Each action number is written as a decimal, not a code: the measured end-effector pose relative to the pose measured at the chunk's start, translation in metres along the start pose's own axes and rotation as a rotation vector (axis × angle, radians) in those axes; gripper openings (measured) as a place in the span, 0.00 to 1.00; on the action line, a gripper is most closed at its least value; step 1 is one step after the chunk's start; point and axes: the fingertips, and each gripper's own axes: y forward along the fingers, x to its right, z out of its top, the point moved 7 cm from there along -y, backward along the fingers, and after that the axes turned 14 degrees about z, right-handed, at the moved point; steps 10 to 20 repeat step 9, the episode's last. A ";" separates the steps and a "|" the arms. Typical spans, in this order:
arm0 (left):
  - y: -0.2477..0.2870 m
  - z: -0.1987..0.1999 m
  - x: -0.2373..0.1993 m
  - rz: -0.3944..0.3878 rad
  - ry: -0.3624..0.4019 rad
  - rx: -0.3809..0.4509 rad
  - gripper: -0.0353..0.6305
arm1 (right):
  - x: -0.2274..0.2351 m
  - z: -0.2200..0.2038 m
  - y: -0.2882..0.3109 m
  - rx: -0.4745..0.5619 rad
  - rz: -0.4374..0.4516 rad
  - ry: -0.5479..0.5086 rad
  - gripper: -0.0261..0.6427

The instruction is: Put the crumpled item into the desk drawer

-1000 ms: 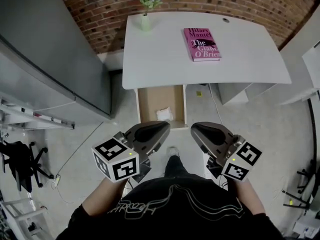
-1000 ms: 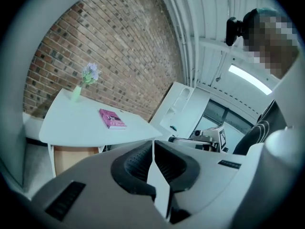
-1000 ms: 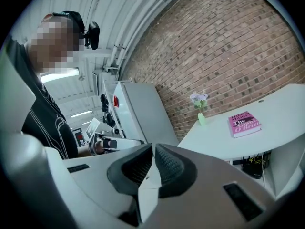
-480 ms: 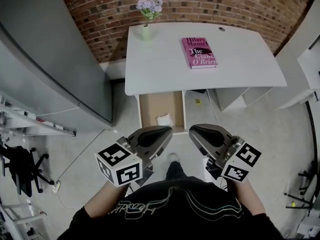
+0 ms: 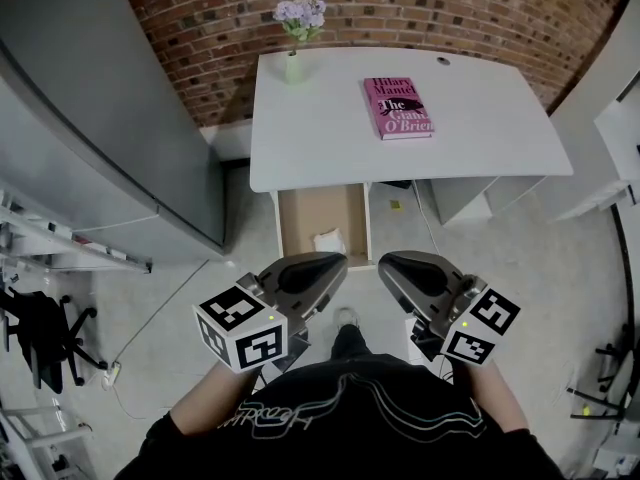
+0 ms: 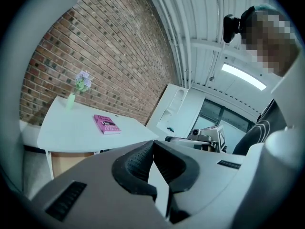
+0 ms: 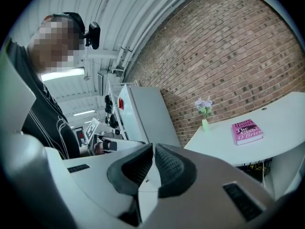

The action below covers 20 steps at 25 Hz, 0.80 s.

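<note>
1. Crumpled white item (image 5: 329,240) is in neither pair of tongs. The left gripper (image 6: 152,147) has its dark ribbed pads pressed together on nothing, and the right gripper (image 7: 153,149) is likewise closed and empty.
2. Both grippers are held side by side near the person's waist, pointing toward the desk and well apart from it.
3. Just beyond their tips is the pulled-out drawer with a brown wooden floor (image 5: 312,208). The crumpled item lies inside it, near the front right corner.
4. Above the drawer is the white rounded desk top (image 5: 320,138), carrying a pink paperback book (image 5: 399,107) and a small green vase of lilac flowers (image 5: 293,66).
5. The placing looks done, but the drawer is still open.
6. Risks, as I judge them:
   - A one-sided push with closed tips could skew the drawer and jam it.
   - If the light wad stands proud of the drawer sides, it could snag under the desk top.
   - A hard shove could bounce the wad out.
</note>
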 end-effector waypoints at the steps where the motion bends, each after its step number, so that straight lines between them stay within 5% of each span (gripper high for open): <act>1: 0.000 0.000 0.000 0.000 -0.002 -0.001 0.09 | 0.000 0.000 0.000 0.000 -0.001 0.001 0.11; 20: 0.010 -0.006 -0.001 0.002 -0.003 -0.004 0.09 | 0.007 -0.006 -0.006 0.000 -0.006 0.001 0.11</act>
